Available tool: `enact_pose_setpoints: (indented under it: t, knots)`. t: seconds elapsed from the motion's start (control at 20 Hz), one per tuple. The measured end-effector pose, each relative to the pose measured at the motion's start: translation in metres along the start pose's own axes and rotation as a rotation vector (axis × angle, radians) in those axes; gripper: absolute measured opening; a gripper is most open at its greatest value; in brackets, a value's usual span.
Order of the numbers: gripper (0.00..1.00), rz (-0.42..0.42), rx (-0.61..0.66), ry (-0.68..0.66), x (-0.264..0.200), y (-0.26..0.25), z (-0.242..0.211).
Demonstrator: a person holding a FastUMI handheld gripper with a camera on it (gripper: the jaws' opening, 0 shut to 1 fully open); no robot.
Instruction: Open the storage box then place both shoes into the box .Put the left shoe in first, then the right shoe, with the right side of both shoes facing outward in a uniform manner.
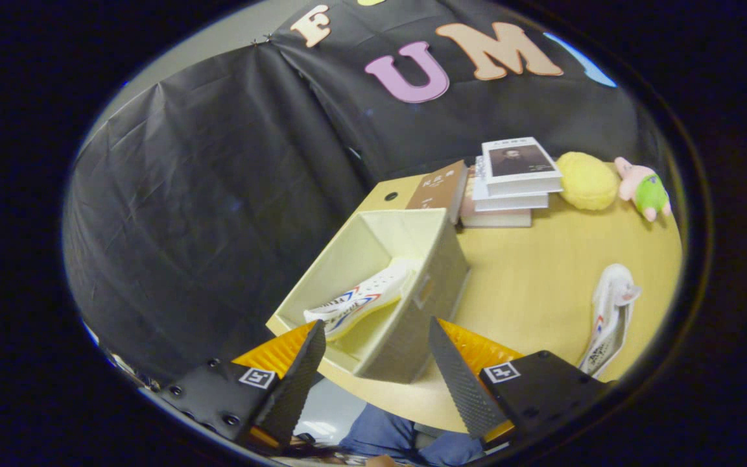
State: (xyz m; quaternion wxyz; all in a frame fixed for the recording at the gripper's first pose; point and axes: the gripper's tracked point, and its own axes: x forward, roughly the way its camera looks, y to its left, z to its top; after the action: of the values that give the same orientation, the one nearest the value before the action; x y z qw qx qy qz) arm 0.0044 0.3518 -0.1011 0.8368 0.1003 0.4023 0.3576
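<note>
The gripper point(377, 363) was wide open and held nothing. Just ahead of its fingers sat the box point(435, 272) on the table point(529, 285), with its top open. One shoe point(360, 299) lay inside the box, leaning on the near wall. The other shoe point(609, 318) lay on the table, well apart from the box (off past the right finger). Behind the box was a pile of books point(509, 185), and beside them a yellow toy point(586, 180) and a pink toy point(644, 188)
</note>
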Motion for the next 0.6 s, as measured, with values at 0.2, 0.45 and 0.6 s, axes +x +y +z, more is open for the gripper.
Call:
enact_pose_setpoints:
  t: [0.2,0.45,0.6]
  knots:
    - [1.00,-0.136,0.078,-0.055,-0.039,-0.086,-0.013]
    - [0.99,-0.376,0.068,-0.101,-0.078,-0.194,-0.031]
    - [0.98,-0.510,0.013,-0.118,-0.089,-0.241,-0.035]
